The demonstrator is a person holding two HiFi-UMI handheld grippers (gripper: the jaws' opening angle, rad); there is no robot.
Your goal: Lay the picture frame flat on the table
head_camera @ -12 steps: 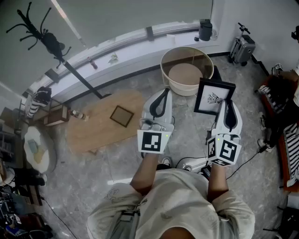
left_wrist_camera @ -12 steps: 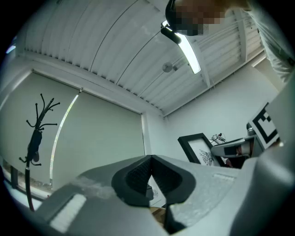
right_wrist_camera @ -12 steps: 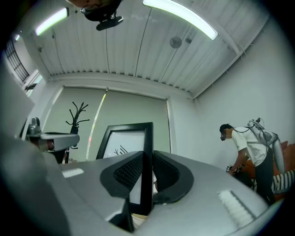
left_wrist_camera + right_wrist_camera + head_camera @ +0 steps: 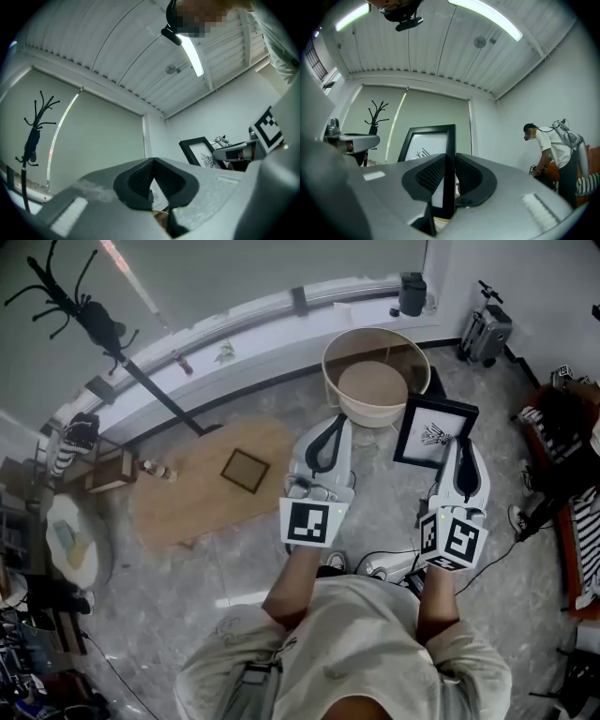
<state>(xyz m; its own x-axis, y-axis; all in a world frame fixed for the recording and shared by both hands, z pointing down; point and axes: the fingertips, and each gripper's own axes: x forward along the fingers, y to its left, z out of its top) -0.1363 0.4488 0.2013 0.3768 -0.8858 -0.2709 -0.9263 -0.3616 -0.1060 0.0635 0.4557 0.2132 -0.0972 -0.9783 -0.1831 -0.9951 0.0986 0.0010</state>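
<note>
A black picture frame (image 4: 432, 432) with a white mat and a dark drawing is held up in the air, upright, in my right gripper (image 4: 458, 454). The right gripper view has the frame's right edge (image 4: 449, 159) pinched between the two dark pads. The frame (image 4: 202, 152) also shows at the right of the left gripper view. My left gripper (image 4: 326, 444) hovers beside it, jaws pressed together with nothing between them. The oval wooden table (image 4: 202, 486) lies low at the left of the head view, with a smaller square frame (image 4: 245, 471) flat on it.
A round beige basket (image 4: 375, 377) stands just beyond both grippers. A black coat stand (image 4: 105, 326) rises at the far left. Cables (image 4: 394, 563) trail on the grey floor near the feet. Another person (image 4: 553, 150) stands at the far right of the right gripper view.
Both grippers and the held frame have drifted slightly forward and to the right. The grip on the frame is unchanged.
</note>
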